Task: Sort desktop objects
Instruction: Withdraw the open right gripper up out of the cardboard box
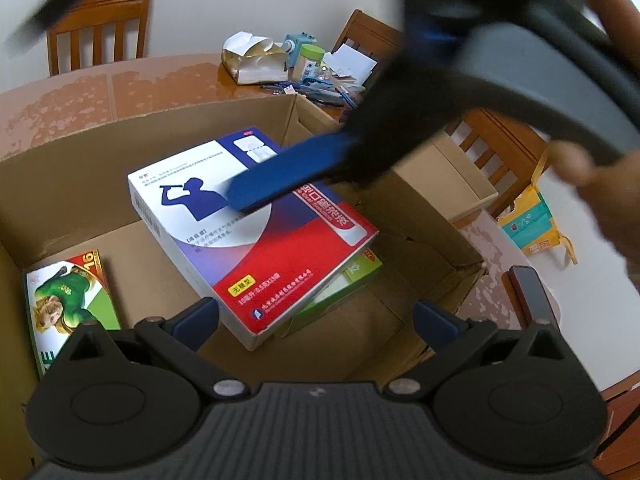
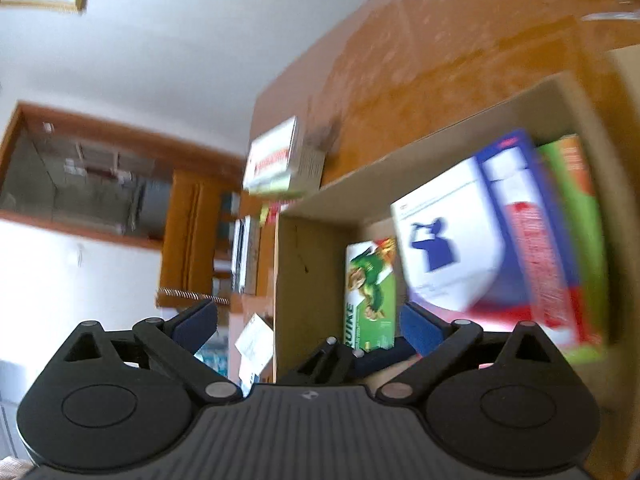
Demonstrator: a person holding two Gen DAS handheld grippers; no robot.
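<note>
Under blue-and-red box (image 1: 256, 236), green box (image 1: 352, 280) mostly hidden.

We see our two black grippers, left (image 1: 316, 316) and right (image 2: 310, 320): ribbed grey bodies, round pivot discs, silver screws, blue finger pads (image 1: 198, 314).

Plain brown cardboard box (image 1: 80, 168) on an orange-brown table (image 1: 72, 92) mottled with pale patches. Inside the box, the medicine box (image 1: 256, 236) is white with a dark blue silhouette of a drinking figure, a blue upper band, a red lower field with white lettering and a small yellow label. Beneath it, a green box (image 1: 352, 276). At the box's left wall, a green-and-white carton (image 1: 68, 300) printed with a figure in green. Gripper pads (image 1: 276, 180) are dark blue on black frames.
</note>
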